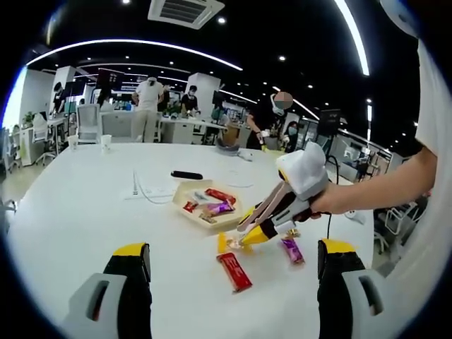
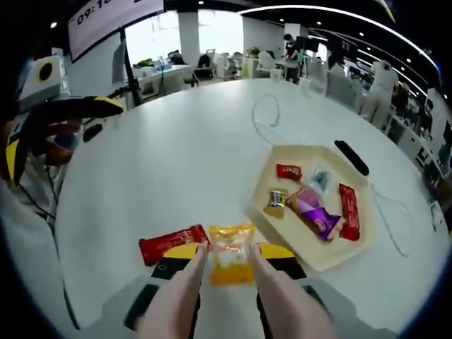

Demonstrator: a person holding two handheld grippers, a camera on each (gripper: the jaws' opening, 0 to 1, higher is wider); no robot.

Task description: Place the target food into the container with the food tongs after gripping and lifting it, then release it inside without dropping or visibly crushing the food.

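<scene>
The right gripper (image 2: pixel 229 272) squeezes the tongs (image 2: pixel 227 296) on the yellow snack packet (image 2: pixel 230 260) beside the tray (image 2: pixel 268 212) — lift gently, keep even pressure. The left gripper (image 1: pixel 233 282) hangs open.

Yellow snack packet (image 2: pixel 230 260) between tongs (image 2: pixel 233 300)
</scene>
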